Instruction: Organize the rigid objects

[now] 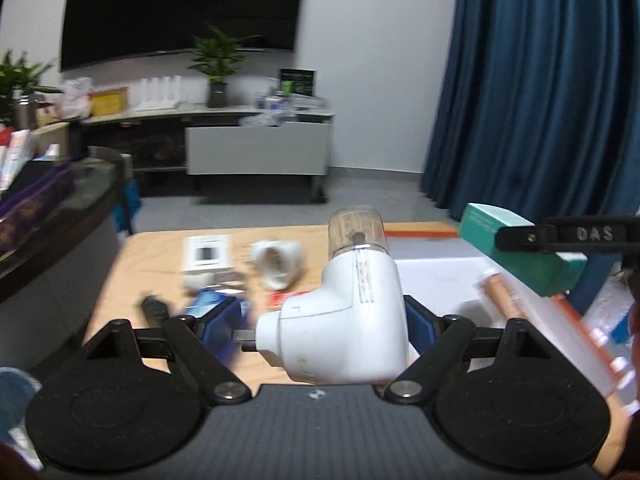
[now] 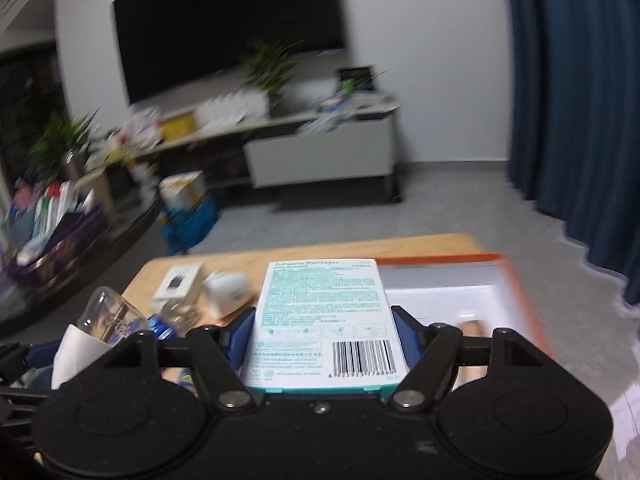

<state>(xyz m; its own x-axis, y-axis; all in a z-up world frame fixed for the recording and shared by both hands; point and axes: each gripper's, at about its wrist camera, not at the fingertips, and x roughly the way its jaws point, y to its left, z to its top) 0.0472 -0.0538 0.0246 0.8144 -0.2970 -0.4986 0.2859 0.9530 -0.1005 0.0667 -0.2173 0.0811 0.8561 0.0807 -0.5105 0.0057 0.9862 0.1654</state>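
Left gripper (image 1: 324, 330) grips 1 white L-shaped plastic device (image 1: 340, 320); right gripper (image 2: 324, 336) clamps 1 teal-and-white cardboard bandage box (image 2: 324, 320).

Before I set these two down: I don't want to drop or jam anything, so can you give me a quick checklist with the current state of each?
1. Left gripper clamped on the white device: ok, pads on both sides.
2. Right gripper clamped on the bandage box: ok.
3. Both items lifted off the wooden table: ok.
4. Free room in the orange-rimmed tray: ok, white floor bare at the far end.
5. Tan item in the tray clear of the drop spot: cannot tell.
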